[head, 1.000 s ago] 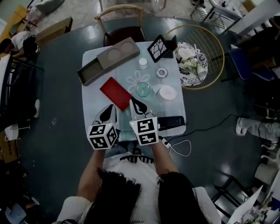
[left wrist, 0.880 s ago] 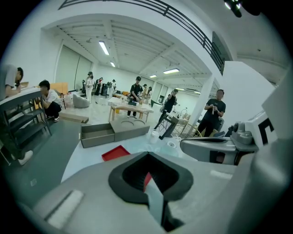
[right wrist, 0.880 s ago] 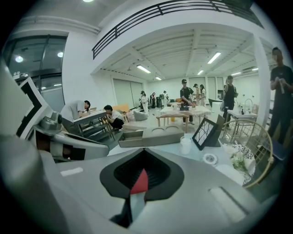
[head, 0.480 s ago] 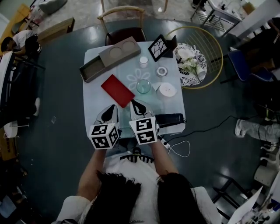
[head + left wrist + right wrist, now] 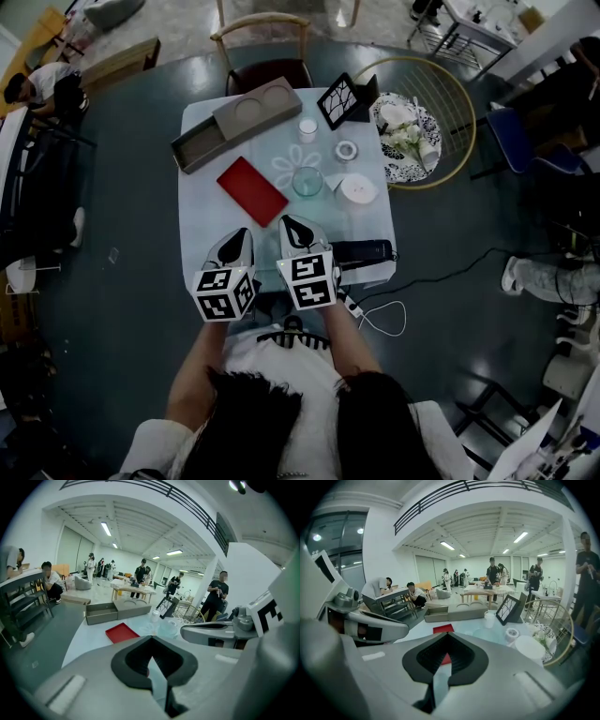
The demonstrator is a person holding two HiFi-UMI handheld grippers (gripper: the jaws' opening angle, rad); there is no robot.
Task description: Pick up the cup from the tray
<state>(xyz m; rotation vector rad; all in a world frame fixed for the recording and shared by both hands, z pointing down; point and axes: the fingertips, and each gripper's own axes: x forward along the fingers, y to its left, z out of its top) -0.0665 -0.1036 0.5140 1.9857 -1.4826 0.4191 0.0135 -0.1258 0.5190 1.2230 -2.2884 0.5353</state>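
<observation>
A small white cup [image 5: 307, 130] stands on the pale table [image 5: 202, 216] behind a clear glass cup [image 5: 307, 182]; neither rests on a tray. A flat red tray [image 5: 252, 190] lies empty at centre left. A long grey tray [image 5: 234, 124] with two round recesses lies at the back left. My left gripper [image 5: 241, 232] and right gripper [image 5: 287, 221] hover side by side over the table's near edge, both shut and empty. The left gripper [image 5: 150, 640] looks toward the red tray [image 5: 122, 632]. The right gripper [image 5: 446, 635] faces the white cup [image 5: 489, 618].
A black-framed picture [image 5: 343, 101], a tape roll [image 5: 347, 153] and a white round disc [image 5: 358, 193] sit on the table's right side. A black block [image 5: 364, 252] lies at the front right corner. A chair [image 5: 265, 70] stands behind, a gold wire stand with flowers [image 5: 412, 131] to the right.
</observation>
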